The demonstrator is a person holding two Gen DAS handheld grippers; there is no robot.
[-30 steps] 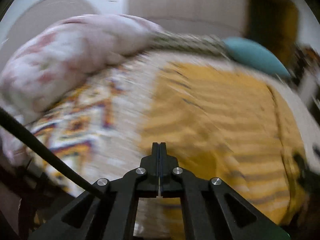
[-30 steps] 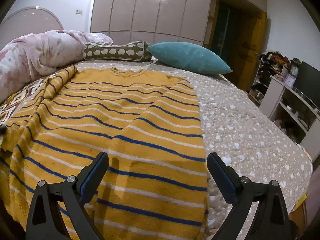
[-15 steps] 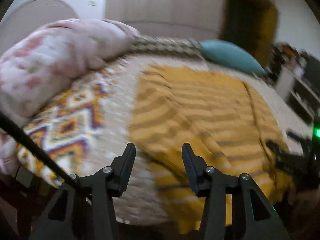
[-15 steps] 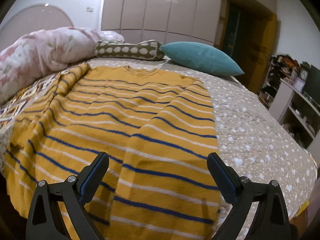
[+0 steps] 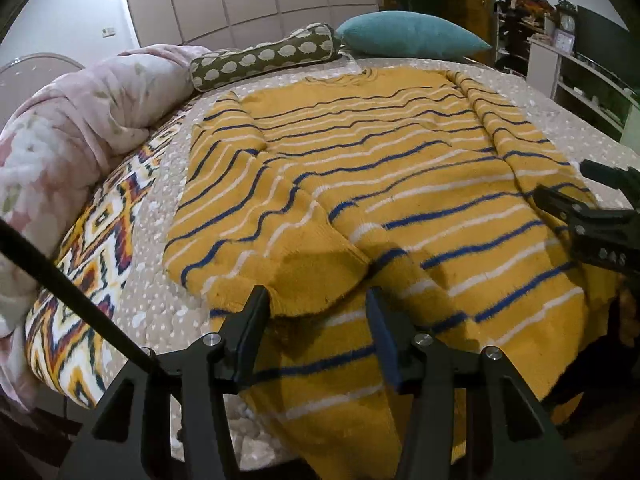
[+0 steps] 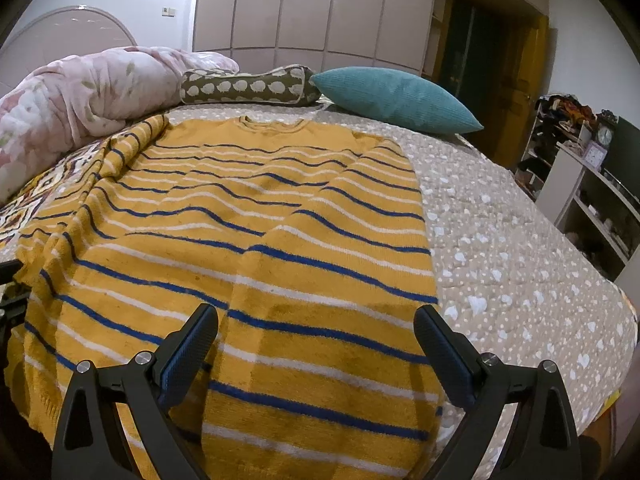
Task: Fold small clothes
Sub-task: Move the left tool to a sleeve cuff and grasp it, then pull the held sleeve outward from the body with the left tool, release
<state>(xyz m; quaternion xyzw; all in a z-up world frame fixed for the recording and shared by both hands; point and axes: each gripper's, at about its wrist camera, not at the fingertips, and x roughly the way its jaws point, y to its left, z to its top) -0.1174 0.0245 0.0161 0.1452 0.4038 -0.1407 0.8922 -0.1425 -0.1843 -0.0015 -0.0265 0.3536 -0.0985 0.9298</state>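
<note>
A yellow sweater [image 5: 380, 184] with blue and white stripes lies spread flat on the bed, neck toward the pillows; it also shows in the right wrist view [image 6: 256, 248]. Its left sleeve is folded in over the body, and the sleeve cuff [image 5: 316, 276] lies just in front of my left gripper [image 5: 318, 320], which is open and empty. My right gripper [image 6: 316, 344] is open and empty above the sweater's hem. The right gripper also shows at the right edge of the left wrist view [image 5: 592, 216].
The bed cover [image 6: 500, 248] is beige with white dots. A pink floral duvet [image 5: 72, 128] is heaped on the left. A bolster [image 5: 264, 60] and a teal pillow [image 6: 392, 100] lie at the head. Shelves [image 6: 592, 200] stand on the right.
My left gripper has opened from shut and let go of the left sleeve, which now lies folded over the sweater's body. The right gripper stays open over the hem.
</note>
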